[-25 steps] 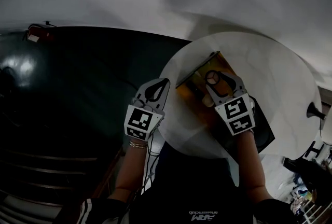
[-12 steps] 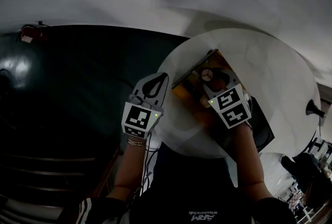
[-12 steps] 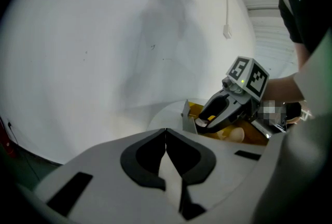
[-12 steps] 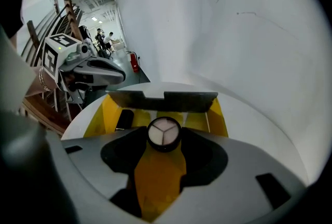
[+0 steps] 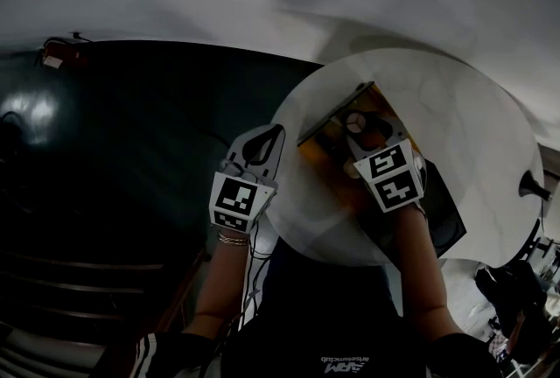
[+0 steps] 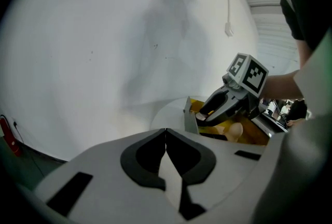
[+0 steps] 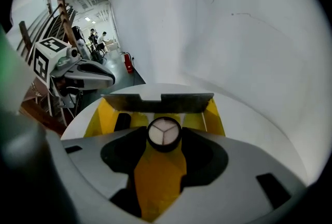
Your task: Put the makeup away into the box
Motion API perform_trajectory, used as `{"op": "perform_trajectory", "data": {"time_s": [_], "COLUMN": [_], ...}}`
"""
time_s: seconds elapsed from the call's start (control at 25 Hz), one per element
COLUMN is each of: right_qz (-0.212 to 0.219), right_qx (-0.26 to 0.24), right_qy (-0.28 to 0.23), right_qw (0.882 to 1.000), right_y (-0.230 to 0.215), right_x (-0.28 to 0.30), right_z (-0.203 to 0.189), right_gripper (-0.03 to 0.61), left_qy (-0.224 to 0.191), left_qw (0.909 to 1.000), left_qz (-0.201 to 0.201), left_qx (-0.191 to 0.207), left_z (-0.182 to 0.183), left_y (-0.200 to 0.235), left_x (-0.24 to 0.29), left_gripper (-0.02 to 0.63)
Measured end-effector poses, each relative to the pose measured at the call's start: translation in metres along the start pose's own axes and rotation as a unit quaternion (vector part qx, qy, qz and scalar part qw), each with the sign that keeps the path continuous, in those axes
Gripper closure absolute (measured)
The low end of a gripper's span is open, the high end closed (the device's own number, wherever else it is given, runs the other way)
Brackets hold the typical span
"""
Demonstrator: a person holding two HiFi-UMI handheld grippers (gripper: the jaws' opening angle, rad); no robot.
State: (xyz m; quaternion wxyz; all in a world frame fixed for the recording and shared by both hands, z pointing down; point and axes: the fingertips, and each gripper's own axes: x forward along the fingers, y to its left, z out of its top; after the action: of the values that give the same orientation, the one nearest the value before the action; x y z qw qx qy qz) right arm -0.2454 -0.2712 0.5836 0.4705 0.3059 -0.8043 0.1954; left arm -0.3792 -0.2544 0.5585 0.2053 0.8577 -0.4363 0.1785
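Observation:
A yellow-lined box (image 5: pixel 325 150) stands open on the round white table (image 5: pixel 472 122). My right gripper (image 5: pixel 356 124) hovers over it, shut on a small round compact (image 5: pixel 354 120) with a pale three-part face. In the right gripper view the compact (image 7: pixel 164 134) sits between the jaws above the yellow box floor (image 7: pixel 155 176), behind it the box's grey flap (image 7: pixel 155 102). My left gripper (image 5: pixel 269 138) hangs shut and empty at the table's left edge. In the left gripper view its jaws (image 6: pixel 166 132) meet, and a beige sponge (image 6: pixel 236 131) lies in the box.
A black flat piece (image 5: pixel 442 219) lies under the box's near side. A small dark object (image 5: pixel 528 185) sits at the table's right rim. Dark flooring (image 5: pixel 131 149) spreads to the left, a white wall behind. A red extinguisher (image 7: pixel 128 62) stands far off.
The right gripper with the compact has shifted slightly over the box. The left gripper has hardly moved.

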Motion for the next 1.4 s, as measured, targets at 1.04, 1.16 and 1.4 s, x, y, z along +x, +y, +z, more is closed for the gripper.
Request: {"op": "perform_trajectory", "data": {"time_s": [1.04,1.16,1.4], "right_qz": [-0.029,-0.036,-0.054], "right_qx": [0.002,0.005,0.019], "right_qy": [-0.086,-0.101,-0.139], "right_qw": [0.996,0.994,0.989], "right_y": [0.028,0.03,0.026], "right_x": [-0.089,-0.102,-0.132], "right_z": [0.029,0.029,0.026], "right_gripper": [0.351,0.351,0.356], "left_qy": [-0.028,-0.033,-0.047], "left_qw": [0.9983,0.9977,0.9964], "left_qz": [-0.009,-0.01,-0.01], "left_qx": [0.049,0.059,0.07], "left_z": [0.044,0.05,0.063], "left_y": [-0.04,-0.047,-0.063], "left_x": [-0.057,-0.062,-0.069], "left_gripper": [0.595,0.595,0.597]}}
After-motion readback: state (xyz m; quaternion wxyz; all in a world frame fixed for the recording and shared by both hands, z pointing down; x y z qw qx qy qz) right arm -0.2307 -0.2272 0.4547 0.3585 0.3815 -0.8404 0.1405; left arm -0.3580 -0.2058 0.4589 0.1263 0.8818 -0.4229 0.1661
